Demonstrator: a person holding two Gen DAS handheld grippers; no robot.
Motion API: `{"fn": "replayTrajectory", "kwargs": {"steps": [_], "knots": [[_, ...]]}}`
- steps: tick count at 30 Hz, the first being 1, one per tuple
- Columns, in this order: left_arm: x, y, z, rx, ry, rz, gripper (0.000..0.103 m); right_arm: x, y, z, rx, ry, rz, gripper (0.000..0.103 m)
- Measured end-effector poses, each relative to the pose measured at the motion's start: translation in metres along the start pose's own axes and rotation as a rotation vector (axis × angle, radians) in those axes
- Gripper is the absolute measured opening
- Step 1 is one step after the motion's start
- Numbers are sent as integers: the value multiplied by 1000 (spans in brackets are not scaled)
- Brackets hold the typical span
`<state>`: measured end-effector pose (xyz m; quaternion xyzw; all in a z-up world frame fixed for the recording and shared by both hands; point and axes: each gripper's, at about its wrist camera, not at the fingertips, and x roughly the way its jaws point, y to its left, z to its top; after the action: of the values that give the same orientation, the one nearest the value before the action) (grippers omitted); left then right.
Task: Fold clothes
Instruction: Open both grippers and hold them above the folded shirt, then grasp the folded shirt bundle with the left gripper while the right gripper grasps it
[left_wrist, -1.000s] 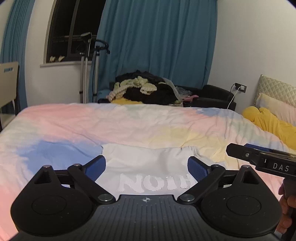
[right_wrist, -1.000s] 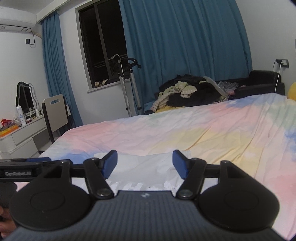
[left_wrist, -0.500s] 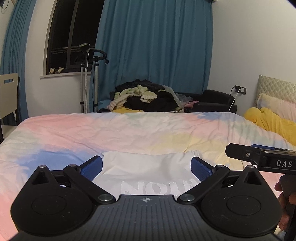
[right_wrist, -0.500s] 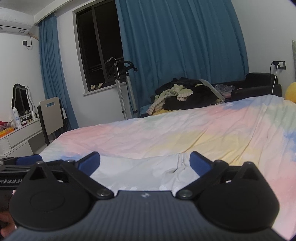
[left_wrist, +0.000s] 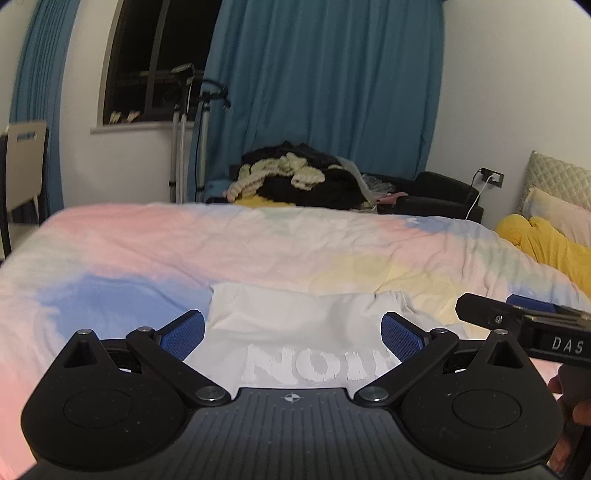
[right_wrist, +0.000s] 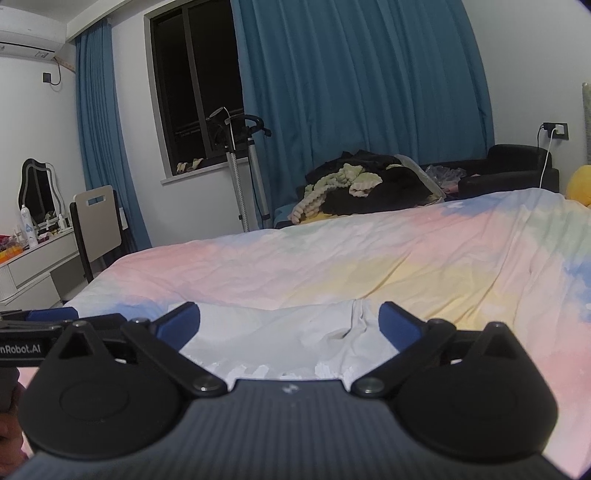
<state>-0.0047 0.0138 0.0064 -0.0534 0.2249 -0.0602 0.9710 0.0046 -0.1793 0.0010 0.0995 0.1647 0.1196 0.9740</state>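
Note:
A folded white garment (left_wrist: 295, 325) with white block lettering lies flat on the pastel bedspread (left_wrist: 258, 243), near the bed's front edge. My left gripper (left_wrist: 293, 334) hovers over it, open, its blue pads wide apart with nothing pinched. In the right wrist view the same white garment (right_wrist: 280, 332) lies under my right gripper (right_wrist: 290, 321), which stands open at full width, empty. The right gripper (left_wrist: 532, 317) also shows at the right edge of the left wrist view, and the left gripper (right_wrist: 55, 321) at the left edge of the right wrist view.
A pile of dark and cream clothes (left_wrist: 295, 181) sits beyond the far side of the bed. A yellow plush (left_wrist: 546, 243) and pillows lie at the right. A chair (right_wrist: 98, 225), a dresser (right_wrist: 33, 258) and a metal stand (right_wrist: 243, 166) are at the left.
My right gripper's jaws spread from partly apart to fully wide. The left gripper stayed open over the garment; both hands shifted only slightly.

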Motion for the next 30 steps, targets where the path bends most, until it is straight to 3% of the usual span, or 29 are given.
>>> {"fn": "replayTrajectory", "kwargs": {"steps": [4,9,12,17,19,22,26,30], "knots": [[6,15,-1,-120,72,-28,102,2,1,-3,6,16,0,103],[24,43,-9,-393,237,-190,102,4,-10,-3,156,72,43,103],[39,64,-23,-592,345,-226,101,12,-29,-11,412,168,135,103],[61,95,-58,-910,503,-287,99,30,-63,-58,989,401,261,103],[67,101,-68,-979,518,-285,97,34,-69,-80,1166,472,266,103],[78,106,-73,-1066,507,-282,97,40,-70,-90,1175,485,239,103],[92,105,-68,-1067,456,-278,97,52,-80,-96,1209,430,189,103],[105,103,-63,-1061,432,-229,97,70,-86,-99,1257,359,164,103]]}}
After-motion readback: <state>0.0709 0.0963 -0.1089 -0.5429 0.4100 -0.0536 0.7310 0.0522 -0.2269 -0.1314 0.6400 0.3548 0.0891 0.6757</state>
